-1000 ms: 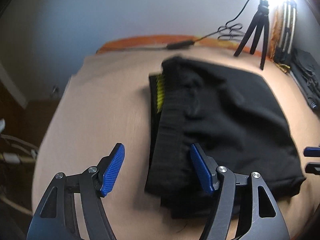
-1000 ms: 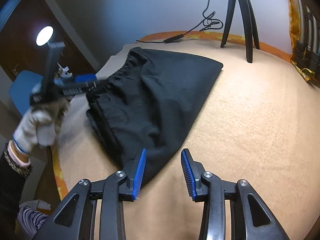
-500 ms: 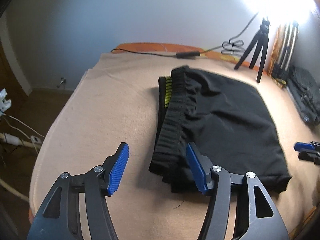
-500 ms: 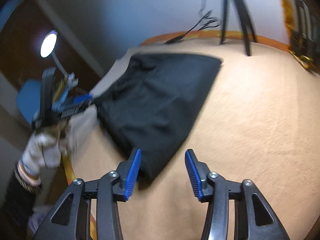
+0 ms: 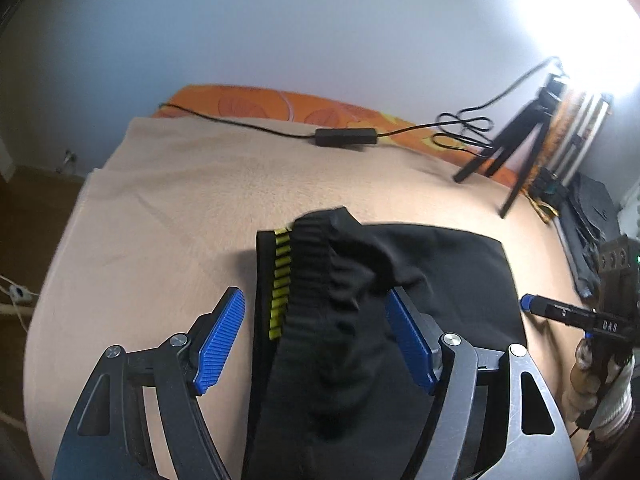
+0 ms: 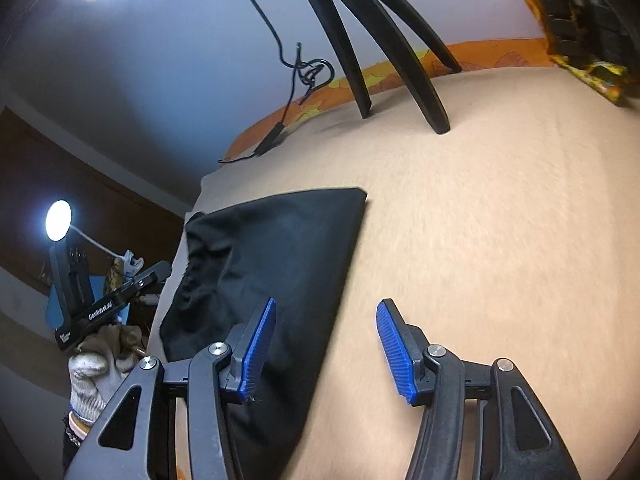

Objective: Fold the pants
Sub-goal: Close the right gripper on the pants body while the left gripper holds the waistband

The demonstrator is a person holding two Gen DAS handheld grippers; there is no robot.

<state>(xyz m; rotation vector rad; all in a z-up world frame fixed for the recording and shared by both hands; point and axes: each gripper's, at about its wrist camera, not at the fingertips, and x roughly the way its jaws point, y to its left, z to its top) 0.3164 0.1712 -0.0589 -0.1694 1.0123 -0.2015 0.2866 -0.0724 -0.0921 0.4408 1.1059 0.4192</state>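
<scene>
Straddling the pants' (image 5: pixel 400 280) bunched waistband on the bed (image 5: pixel 160 208), the left gripper (image 5: pixel 316 344) gapes empty, apparently ready to pinch; the right gripper (image 6: pixel 326 348), likewise spread, brackets their near right edge.

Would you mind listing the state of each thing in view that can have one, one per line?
pants: folded into a compact stack, lying on the bed, waistband bunched
left gripper: open, straddling the waistband, gripping nothing
right gripper: open, over the pants' edge, holding nothing
tripod: standing upright on the bed
lamp: lit
</scene>
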